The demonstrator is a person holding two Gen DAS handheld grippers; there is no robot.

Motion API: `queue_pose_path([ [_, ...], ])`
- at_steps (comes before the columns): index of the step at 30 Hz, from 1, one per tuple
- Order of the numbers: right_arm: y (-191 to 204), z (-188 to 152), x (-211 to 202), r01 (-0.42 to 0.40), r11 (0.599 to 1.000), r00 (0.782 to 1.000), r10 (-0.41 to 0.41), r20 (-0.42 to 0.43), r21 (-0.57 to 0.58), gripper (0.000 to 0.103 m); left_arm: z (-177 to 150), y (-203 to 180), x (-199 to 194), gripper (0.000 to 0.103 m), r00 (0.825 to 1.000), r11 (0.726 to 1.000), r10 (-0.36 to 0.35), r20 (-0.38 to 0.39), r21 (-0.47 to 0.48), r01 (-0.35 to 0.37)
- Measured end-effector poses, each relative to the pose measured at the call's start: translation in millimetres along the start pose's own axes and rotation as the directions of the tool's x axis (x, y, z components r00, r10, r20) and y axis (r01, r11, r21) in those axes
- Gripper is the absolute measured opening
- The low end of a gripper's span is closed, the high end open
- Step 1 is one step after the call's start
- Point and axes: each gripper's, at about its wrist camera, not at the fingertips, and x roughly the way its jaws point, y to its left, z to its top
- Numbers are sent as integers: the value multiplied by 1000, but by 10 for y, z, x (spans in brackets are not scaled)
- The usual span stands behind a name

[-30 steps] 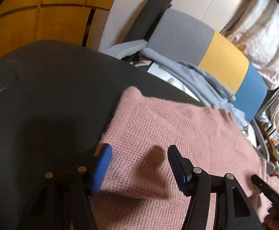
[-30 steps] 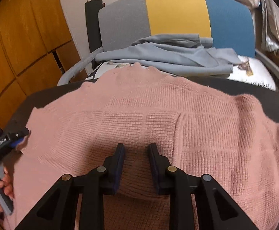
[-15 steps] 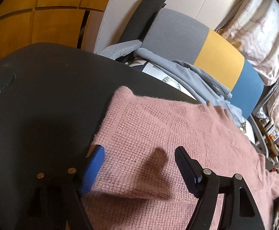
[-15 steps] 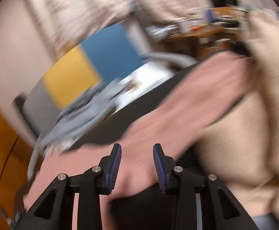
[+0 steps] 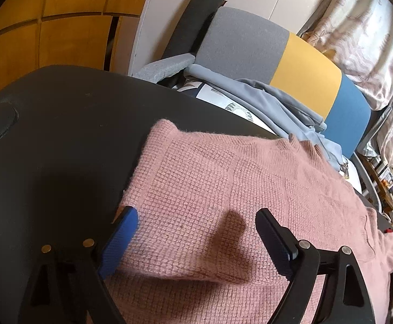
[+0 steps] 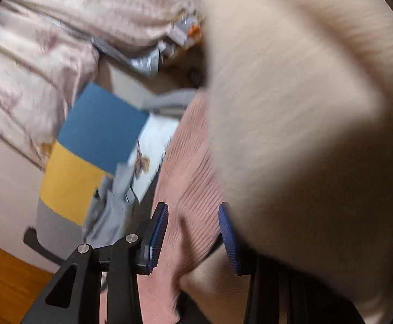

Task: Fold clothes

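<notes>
Left gripper (image 5: 196, 240) jaws just opening, wide over pink sweater (image 5: 250, 189), holding nothing; right gripper (image 6: 193, 239) opening too, part-open (sweater between, ungripped); fold may slump.

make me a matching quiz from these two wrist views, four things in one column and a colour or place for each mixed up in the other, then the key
Things:
1. sweater
2. table
3. grey garment
4. cream knit

Descriptions:
A. draped on the chair seat
B. pink, spread flat
C. black, under the sweater
D. fills the right wrist view, close up

Pairs: 1-B, 2-C, 3-A, 4-D
</notes>
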Motion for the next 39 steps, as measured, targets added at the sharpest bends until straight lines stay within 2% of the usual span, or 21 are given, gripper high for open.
queue_pose_path([
  [1,86,-36,18,14,999,1000,-14,-14,-31,39,-1,9,-3,90,1000,1000,-5,1,-3,5],
  [2,138,-74,34,69,996,997,-70,-14,-50,39,-1,18,-6,90,1000,1000,-9,3,-7,9],
  [4,100,-99,54,147,989,989,-147,4,-8,37,-3,31,-10,90,1000,1000,-17,5,-12,17],
  [7,-41,-52,82,159,983,985,-164,55,93,37,-2,33,-6,90,1000,1000,-22,6,-15,22],
  [9,-90,16,170,107,988,991,-115,65,114,37,-5,40,-7,90,1000,999,-27,8,-18,27],
  [12,-72,75,228,49,993,995,-58,82,106,12,-9,47,-10,90,999,999,-34,10,-23,34],
  [18,258,-16,71,-10,1000,992,10,124,-4,11,-2,46,-3,91,999,999,-43,12,-28,44],
  [22,678,-223,-10,-109,990,988,118,95,-93,11,3,52,-1,91,999,998,-50,14,-31,51],
  [25,1148,-509,-29,-183,962,980,196,45,-202,11,9,63,0,91,998,998,-57,16,-35,57],
  [27,1575,-813,49,-240,927,969,248,-10,-287,11,10,69,-2,91,998,997,-61,17,-39,62],
  [29,1922,-1145,61,-290,876,956,284,-73,-384,11,12,73,-2,91,998,997,-66,18,-41,66],
  [31,2280,-1557,125,-346,805,938,315,-147,-482,11,13,81,-4,91,997,996,-71,20,-46,72],
  [33,2540,-2087,256,-393,726,920,313,-238,-564,11,6,90,-10,91,997,996,-75,22,-49,76],
  [34,2666,-2355,323,-416,683,909,306,-282,-600,11,6,95,-9,91,997,996,-77,22,-50,78],
  [37,2775,-3056,492,-447,590,892,239,-384,-673,12,10,102,-8,91,996,995,-81,23,-52,82],
  [39,2678,-3475,648,-436,535,889,133,-437,-724,16,14,106,-10,91,996,995,-83,23,-54,84],
])
